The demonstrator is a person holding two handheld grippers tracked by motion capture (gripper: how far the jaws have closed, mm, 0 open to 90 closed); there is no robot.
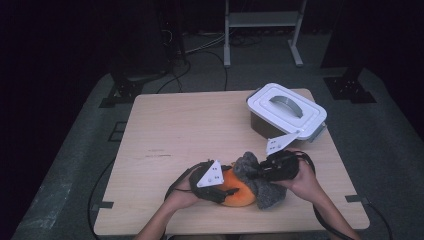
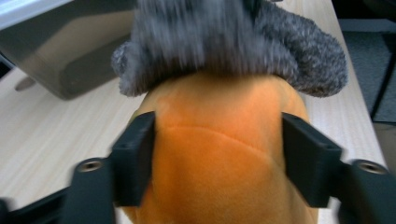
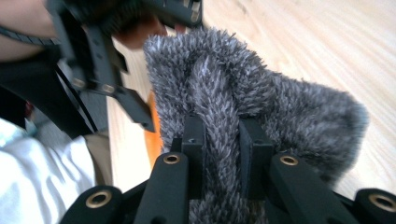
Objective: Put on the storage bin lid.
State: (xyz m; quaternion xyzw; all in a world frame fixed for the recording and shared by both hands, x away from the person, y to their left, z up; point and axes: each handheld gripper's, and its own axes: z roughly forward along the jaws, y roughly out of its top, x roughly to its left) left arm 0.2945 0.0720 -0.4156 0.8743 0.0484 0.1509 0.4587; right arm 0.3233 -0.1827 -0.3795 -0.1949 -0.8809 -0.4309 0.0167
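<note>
Left gripper (image 2: 217, 156) clamps the round orange plush toy (image 2: 219, 140) between its jaws; right gripper (image 3: 222, 140) pinches a fold of fuzzy grey fabric cover (image 3: 243, 93) draped over the toy's far end.

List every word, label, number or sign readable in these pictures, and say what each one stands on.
No text can be read.
Faint dark marks on the light wooden table top: too small and blurred to read.
White-lidded grey plastic box: no label visible.
Orange plush toy and fuzzy grey fabric piece: no tag or print visible.
Left hand-held gripper and right hand-held gripper: no markings visible.
</note>
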